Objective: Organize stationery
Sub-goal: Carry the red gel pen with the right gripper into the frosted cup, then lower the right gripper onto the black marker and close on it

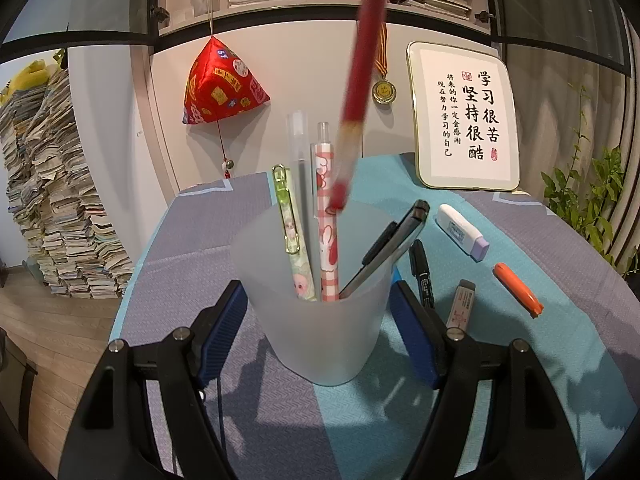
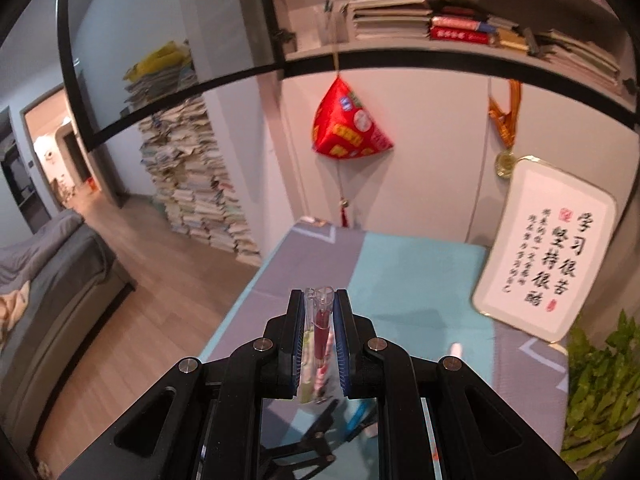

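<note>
- A table draped in a cloth of grey and turquoise bands (image 1: pixel 500 364) stands against a pale cabinet wall.
- The left gripper (image 1: pixel 318 316) is clamped around a frosted translucent plastic cup (image 1: pixel 320 332) standing upright on the cloth, one blue pad on each side of it.
- Inside the cup stand a green cartoon pen with a gold clip (image 1: pixel 290 232), a clear-capped pen (image 1: pixel 299 160), a pink checked pen (image 1: pixel 326 220) and a black utility knife (image 1: pixel 392 248) leaning toward 2 o'clock.
- The right gripper (image 2: pixel 319 340) is closed on a red pen with a clear top (image 2: pixel 320 320); in the left view that pen hangs blurred, tip just over the cup's rim.
- At 3 o'clock of the cup, loose on the cloth, lie a black marker (image 1: pixel 423 276), a grey-capped stick (image 1: pixel 460 304), an orange highlighter (image 1: pixel 518 290) and a white and lilac correction tape (image 1: pixel 462 232).
- At 1 o'clock a white framed calligraphy board (image 1: pixel 466 120) leans on the wall, a gold medal (image 1: pixel 384 90) beside it.
- At 11 o'clock hangs a red fabric pyramid charm (image 1: pixel 220 84).
- At 9 o'clock a tall stack of papers (image 1: pixel 52 200) rises from the wooden floor (image 2: pixel 160 280).
- Green leaves (image 1: pixel 592 208) show at 3 o'clock.
</note>
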`<act>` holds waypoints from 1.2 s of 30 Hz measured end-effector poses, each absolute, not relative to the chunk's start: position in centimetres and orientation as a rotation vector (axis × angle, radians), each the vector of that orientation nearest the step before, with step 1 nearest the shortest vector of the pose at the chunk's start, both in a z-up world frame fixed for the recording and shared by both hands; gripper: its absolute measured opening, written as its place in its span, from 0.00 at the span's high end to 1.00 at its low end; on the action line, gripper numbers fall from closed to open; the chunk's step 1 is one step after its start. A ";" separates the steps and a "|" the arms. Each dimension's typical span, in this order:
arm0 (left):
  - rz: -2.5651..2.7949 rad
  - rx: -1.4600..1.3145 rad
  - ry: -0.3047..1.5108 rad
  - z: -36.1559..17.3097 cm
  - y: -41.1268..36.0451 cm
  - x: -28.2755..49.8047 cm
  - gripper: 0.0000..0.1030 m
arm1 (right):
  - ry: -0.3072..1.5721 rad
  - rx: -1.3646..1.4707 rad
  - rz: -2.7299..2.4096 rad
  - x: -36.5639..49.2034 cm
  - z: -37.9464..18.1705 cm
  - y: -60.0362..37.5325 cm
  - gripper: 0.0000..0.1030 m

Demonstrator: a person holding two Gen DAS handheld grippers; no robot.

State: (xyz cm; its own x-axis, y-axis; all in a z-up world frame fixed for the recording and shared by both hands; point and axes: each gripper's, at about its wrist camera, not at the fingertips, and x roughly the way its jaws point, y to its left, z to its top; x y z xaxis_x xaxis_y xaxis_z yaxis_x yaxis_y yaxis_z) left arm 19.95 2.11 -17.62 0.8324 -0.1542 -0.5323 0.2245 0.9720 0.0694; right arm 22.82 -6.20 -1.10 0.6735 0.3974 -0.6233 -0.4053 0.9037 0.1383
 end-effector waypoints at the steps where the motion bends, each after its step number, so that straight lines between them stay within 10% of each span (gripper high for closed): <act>1: -0.202 0.131 0.555 -17.6 2.1 20.0 0.30 | 0.719 -0.019 0.466 23.1 -1.6 -5.8 0.85; 36: -0.198 0.136 0.557 -17.6 2.4 20.3 0.30 | 0.955 0.007 0.476 25.2 -6.9 -6.1 0.85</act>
State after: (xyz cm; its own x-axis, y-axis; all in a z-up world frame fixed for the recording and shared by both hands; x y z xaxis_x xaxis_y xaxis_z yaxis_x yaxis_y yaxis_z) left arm 20.27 2.45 -17.64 0.8304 -0.1492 -0.5369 0.2229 0.9720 0.0746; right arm 25.17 -6.10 -6.93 0.4828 0.3935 -0.7823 -0.3877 0.8971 0.2120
